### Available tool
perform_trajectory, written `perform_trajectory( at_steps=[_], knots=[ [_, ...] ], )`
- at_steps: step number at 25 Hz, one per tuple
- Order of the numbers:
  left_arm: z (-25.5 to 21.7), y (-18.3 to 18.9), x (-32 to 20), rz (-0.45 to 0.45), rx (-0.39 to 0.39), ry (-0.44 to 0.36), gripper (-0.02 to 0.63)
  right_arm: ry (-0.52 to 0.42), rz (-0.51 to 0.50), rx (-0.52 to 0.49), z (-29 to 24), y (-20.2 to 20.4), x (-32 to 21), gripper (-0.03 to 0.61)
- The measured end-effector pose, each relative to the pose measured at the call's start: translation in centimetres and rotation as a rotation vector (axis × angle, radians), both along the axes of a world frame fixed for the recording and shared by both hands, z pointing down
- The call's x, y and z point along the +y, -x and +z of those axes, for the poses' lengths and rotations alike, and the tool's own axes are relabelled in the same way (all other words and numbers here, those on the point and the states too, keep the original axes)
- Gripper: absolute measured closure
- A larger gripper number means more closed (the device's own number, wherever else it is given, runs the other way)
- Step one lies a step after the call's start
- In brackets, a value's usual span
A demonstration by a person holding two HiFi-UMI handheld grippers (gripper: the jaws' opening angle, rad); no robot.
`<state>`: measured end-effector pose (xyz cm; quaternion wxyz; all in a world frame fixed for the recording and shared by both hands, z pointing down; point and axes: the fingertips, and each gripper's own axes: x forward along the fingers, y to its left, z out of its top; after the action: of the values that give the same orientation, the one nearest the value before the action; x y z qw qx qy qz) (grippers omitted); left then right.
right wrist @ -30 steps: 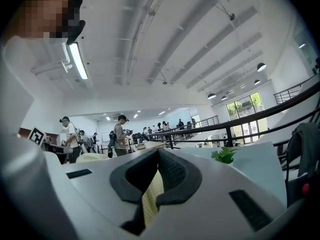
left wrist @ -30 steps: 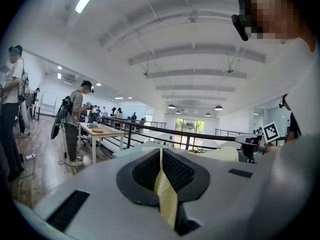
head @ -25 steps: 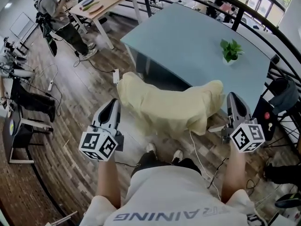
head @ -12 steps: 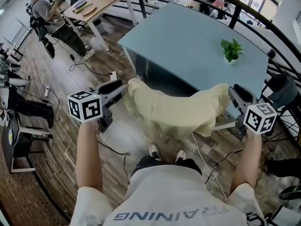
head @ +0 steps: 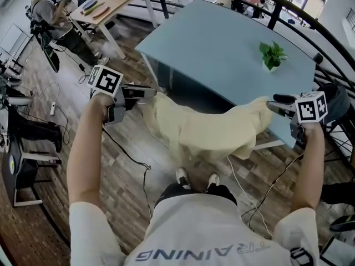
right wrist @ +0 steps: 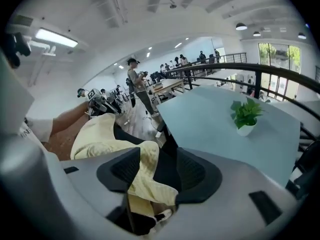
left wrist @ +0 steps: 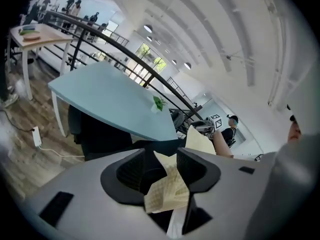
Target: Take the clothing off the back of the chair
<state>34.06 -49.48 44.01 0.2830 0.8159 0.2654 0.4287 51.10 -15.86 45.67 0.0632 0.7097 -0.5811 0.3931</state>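
A pale yellow garment [head: 205, 129] hangs over the back of a dark chair [left wrist: 100, 134], which it mostly hides in the head view. My left gripper [head: 141, 92] is at the garment's left end and points right. Its jaws have just been opening, and a fold of the yellow cloth [left wrist: 167, 189] lies loosely between them in the left gripper [left wrist: 160, 164] view. My right gripper [head: 276, 103] is at the garment's right end. Its jaws have also just been opening and stand apart, with cloth [right wrist: 145, 179] draped between them in the right gripper [right wrist: 157, 171] view.
A light blue table [head: 222, 43] with a small potted plant [head: 272, 57] stands just beyond the chair. A black railing [head: 288, 10] curves behind it. A wooden table [head: 111, 4] and a person [head: 47, 15] are at the far left. Cables [head: 127, 154] cross the wooden floor.
Both grippers have moved from near my body out to the two ends of the garment. The left one has turned to point right. Both pairs of jaws have gone from shut to open.
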Motion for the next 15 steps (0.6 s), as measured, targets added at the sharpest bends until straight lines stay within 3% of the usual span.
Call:
perform_trajectory(
  at_steps=[8,11,13,15],
  knots=[
    [2.0,0.0,2.3,0.079,-0.169,0.096,0.41,-0.123,-0.066,-0.265,1.9,2.2,-1.0,0.318],
    [1.6,0.1,2.9,0.114,-0.158,0.135,0.51,-0.172,-0.111,-0.303,1.5,2.9,-1.2,0.431],
    [1.3,0.2,2.8,0.114,-0.12,0.097,0.552,-0.189,-0.125,-0.273,0.8,3.4,-1.4,0.519],
    [0.9,0.1,2.2,0.073,-0.071,0.023,0.56,-0.188,-0.119,-0.203,0.2,3.6,-1.3,0.537]
  ],
)
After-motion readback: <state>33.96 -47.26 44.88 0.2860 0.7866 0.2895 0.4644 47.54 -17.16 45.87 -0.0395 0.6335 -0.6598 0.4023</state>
